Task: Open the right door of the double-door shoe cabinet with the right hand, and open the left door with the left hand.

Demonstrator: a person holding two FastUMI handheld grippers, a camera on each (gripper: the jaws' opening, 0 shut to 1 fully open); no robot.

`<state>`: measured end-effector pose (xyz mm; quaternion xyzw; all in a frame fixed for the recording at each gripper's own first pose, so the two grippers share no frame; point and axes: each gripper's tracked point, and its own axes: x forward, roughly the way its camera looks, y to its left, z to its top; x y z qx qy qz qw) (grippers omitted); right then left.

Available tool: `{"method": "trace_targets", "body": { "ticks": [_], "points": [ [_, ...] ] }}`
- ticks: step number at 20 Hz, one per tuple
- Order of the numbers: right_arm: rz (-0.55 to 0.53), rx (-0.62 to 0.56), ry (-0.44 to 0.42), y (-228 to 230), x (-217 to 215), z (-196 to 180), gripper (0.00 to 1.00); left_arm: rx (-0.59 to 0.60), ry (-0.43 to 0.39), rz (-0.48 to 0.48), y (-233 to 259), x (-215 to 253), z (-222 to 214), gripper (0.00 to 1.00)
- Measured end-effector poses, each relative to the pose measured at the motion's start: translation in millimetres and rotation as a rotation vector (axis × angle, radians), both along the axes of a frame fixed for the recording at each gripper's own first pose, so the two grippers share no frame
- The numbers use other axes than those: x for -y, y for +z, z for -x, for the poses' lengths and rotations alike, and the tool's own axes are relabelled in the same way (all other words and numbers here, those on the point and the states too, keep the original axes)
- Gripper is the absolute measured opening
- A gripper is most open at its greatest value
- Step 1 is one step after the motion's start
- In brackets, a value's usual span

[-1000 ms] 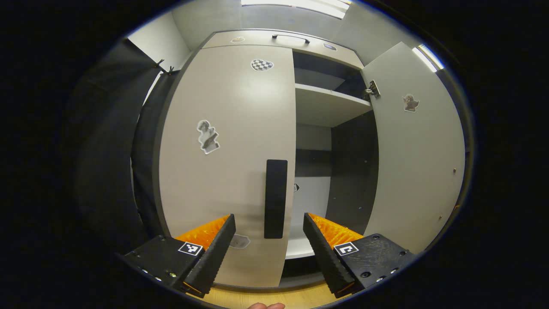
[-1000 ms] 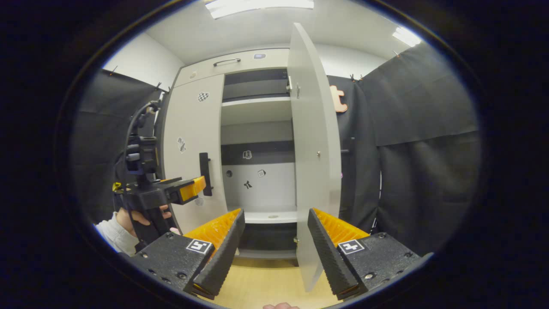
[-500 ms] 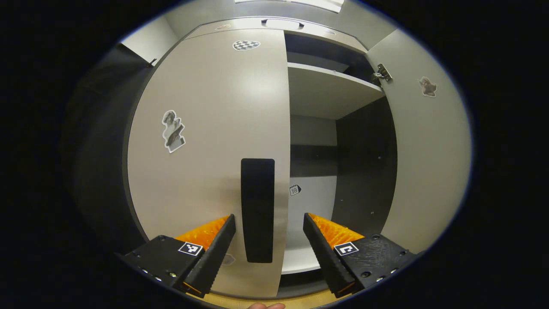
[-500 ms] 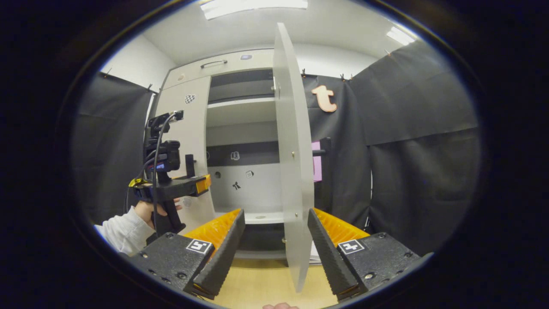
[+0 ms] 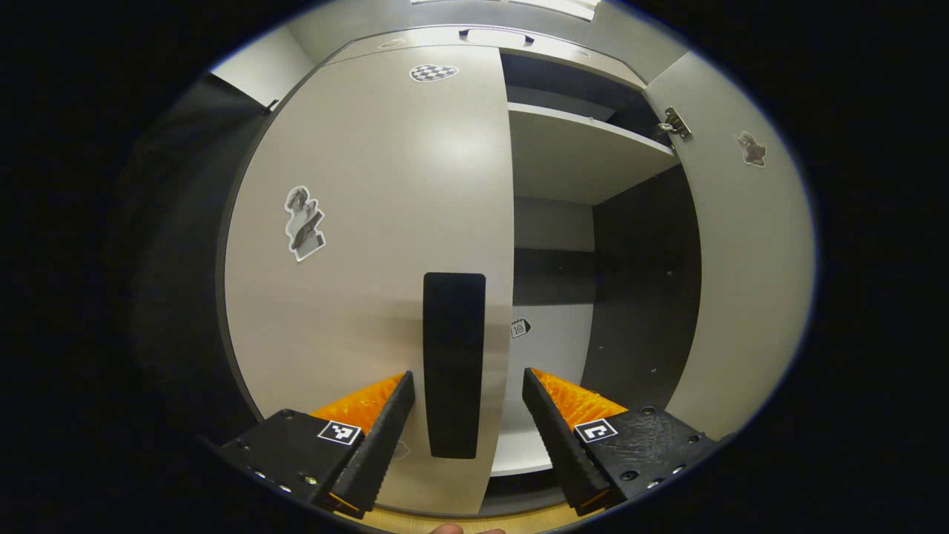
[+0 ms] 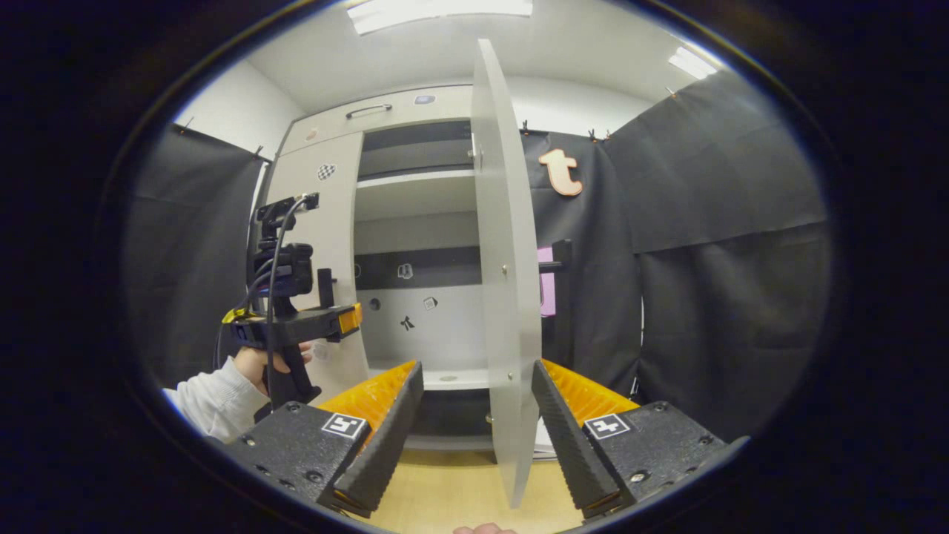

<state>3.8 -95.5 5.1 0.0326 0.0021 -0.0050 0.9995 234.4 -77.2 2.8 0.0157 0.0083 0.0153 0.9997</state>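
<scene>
A: Item one, right door (image 6: 508,282): stands swung out from the shoe cabinet (image 6: 415,111), seen nearly edge-on in the right gripper view, between the spread fingers of the right claw (image 6: 474,423). I cannot tell whether either finger touches it.

B: Item two?

A: Left door (image 5: 371,245): lies flat against the cabinet front, not yet opened. Its dark vertical handle (image 5: 454,363) sits close to the door's free edge.

B: And the left claw (image 5: 463,434)?

A: Spread, straddling the lower part of the handle, neither finger pressing on it as far as I can see. In the right gripper view the left claw (image 6: 345,319) is held by a hand (image 6: 256,363), level, just in front of that door.

B: Risks, listed?

A: One: closing too low on the handle, so the fingers slip off its bottom end. Two: a straight pull instead of one following the hinge arc, which would likely twist the handle out of the grip. Three: the right finger could catch the door's free edge or the cabinet interior (image 5: 552,326) beside the handle.
</scene>
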Motion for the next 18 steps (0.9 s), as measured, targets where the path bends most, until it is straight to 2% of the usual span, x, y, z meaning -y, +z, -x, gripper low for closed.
{"method": "trace_targets", "body": {
  "ticks": [1,2,4,6,7,9,10,11,12,13,15,18],
  "points": [
    [-0.003,0.005,0.003,1.7,-0.4,0.3,0.92,-0.003,0.01,-0.004,-0.4,-2.6,1.1,0.86],
    [-0.004,0.009,0.004,2.3,-0.9,-0.5,0.92,-0.001,0.005,-0.001,0.3,-1.3,0.0,0.73],
    [-0.004,0.013,-0.001,2.3,1.3,0.0,0.92,-0.006,0.003,0.011,-0.9,-4.1,-0.1,0.68],
    [-0.006,0.011,-0.004,1.3,4.6,-0.8,0.92,-0.009,0.001,0.029,-2.6,-4.7,1.0,0.35],
    [-0.008,0.009,-0.004,0.8,5.6,-1.4,0.92,-0.011,0.004,0.015,-1.7,-4.7,-2.0,0.34],
    [-0.011,0.006,-0.002,-1.1,4.1,1.8,0.92,-0.015,0.014,0.002,-4.4,-6.8,-1.7,0.23],
    [-0.011,0.006,-0.002,-0.4,3.8,3.1,0.92,-0.014,0.013,0.01,-4.2,-6.9,-1.4,0.12],
    [-0.011,0.008,-0.002,1.1,2.9,3.5,0.92,-0.008,0.006,0.016,-4.0,-6.5,-4.8,0.17],
    [-0.01,0.011,0.0,2.2,2.9,2.4,0.92,-0.008,-0.003,0.021,-2.9,-5.5,0.2,0.13],
    [-0.009,0.016,0.002,3.0,3.4,2.8,0.92,-0.012,-0.012,0.02,-2.8,-5.3,1.1,0.01],
    [-0.002,0.022,0.0,4.3,3.7,1.3,0.92,-0.013,-0.016,0.025,-3.0,-5.0,5.4,0.01],
    [0.016,0.018,0.002,4.5,2.4,2.6,0.92,-0.016,-0.013,-0.037,-0.1,-4.5,21.7,0.01]
  ]
}}
